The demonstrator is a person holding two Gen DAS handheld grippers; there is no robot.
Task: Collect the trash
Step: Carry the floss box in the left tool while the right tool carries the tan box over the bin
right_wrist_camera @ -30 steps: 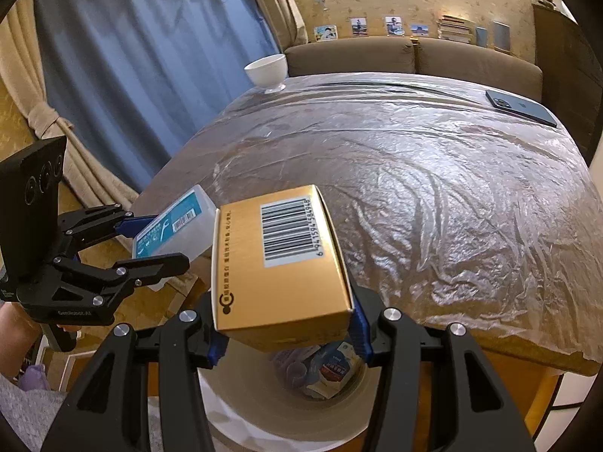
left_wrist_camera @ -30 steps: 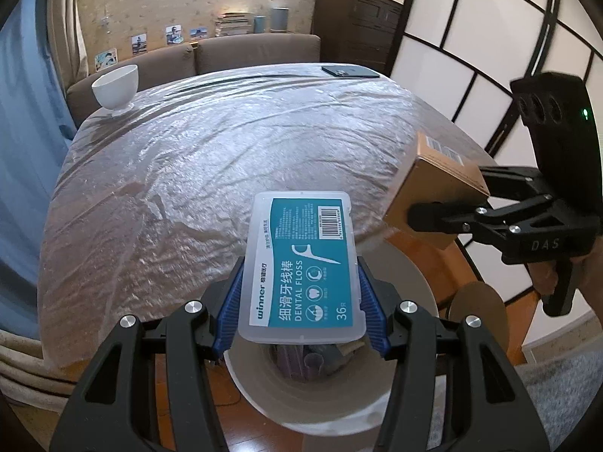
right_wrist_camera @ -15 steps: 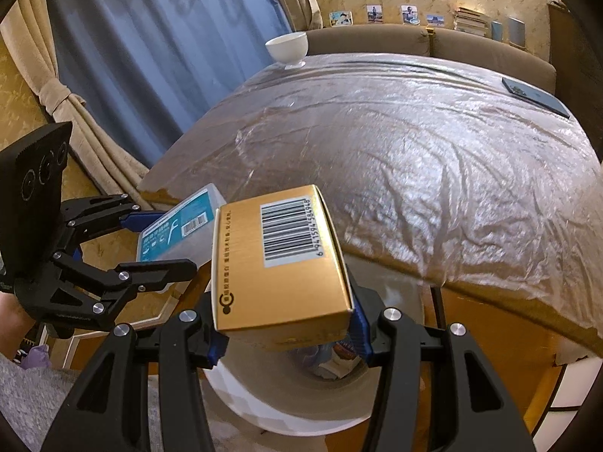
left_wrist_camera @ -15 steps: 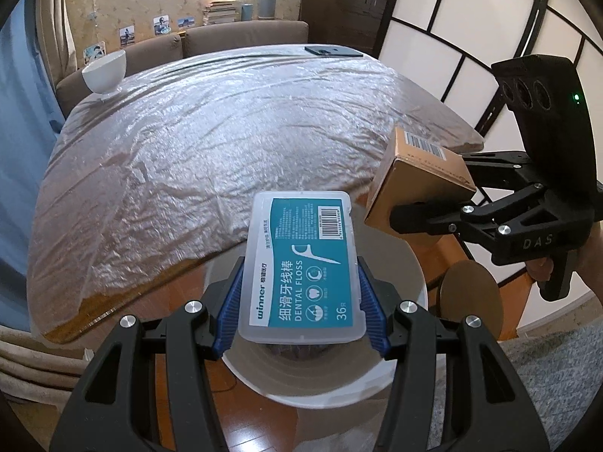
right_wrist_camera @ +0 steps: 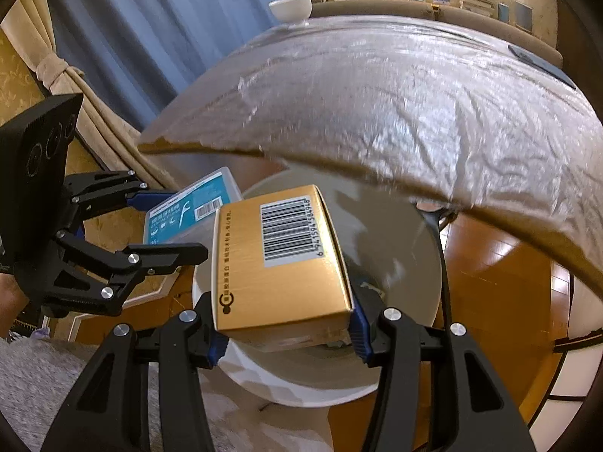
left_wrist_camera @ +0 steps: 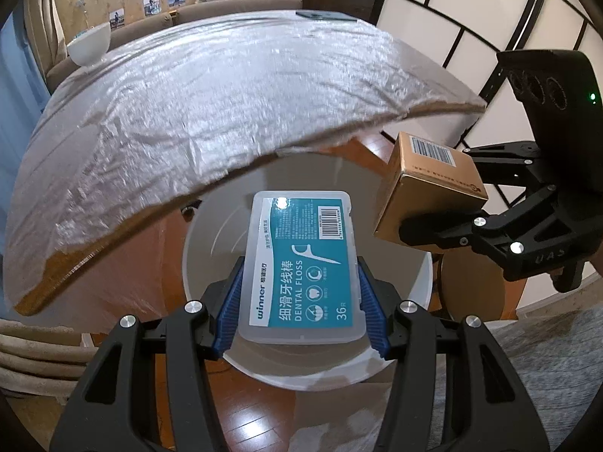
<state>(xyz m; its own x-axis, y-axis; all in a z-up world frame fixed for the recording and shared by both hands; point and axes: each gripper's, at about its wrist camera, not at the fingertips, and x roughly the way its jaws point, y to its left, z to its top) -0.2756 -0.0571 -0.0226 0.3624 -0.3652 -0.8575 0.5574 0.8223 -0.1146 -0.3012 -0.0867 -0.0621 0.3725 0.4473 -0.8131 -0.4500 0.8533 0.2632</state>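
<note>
My left gripper [left_wrist_camera: 299,303] is shut on a clear dental floss box [left_wrist_camera: 301,260] with a teal label, held level over the open white trash bin [left_wrist_camera: 211,241]. My right gripper [right_wrist_camera: 288,322] is shut on a gold cardboard box [right_wrist_camera: 279,260] with a barcode, held over the same bin [right_wrist_camera: 410,263]. In the left wrist view the gold box [left_wrist_camera: 426,188] hangs at the bin's right rim, held by the right gripper [left_wrist_camera: 433,226]. In the right wrist view the floss box [right_wrist_camera: 192,211] sits left of the gold box, held by the left gripper [right_wrist_camera: 169,226].
A round table [left_wrist_camera: 211,98] covered in crinkled plastic film stands just beyond the bin. A white bowl [left_wrist_camera: 88,49] and a dark phone [left_wrist_camera: 324,15] lie at its far side. A sofa, blue curtains [right_wrist_camera: 150,37] and a paper screen [left_wrist_camera: 471,19] surround it. Grey rug [left_wrist_camera: 546,346] lies nearby.
Both grippers have pulled back from the table and tipped down, so the bin now lies directly under both held boxes. Both grips are unchanged.
</note>
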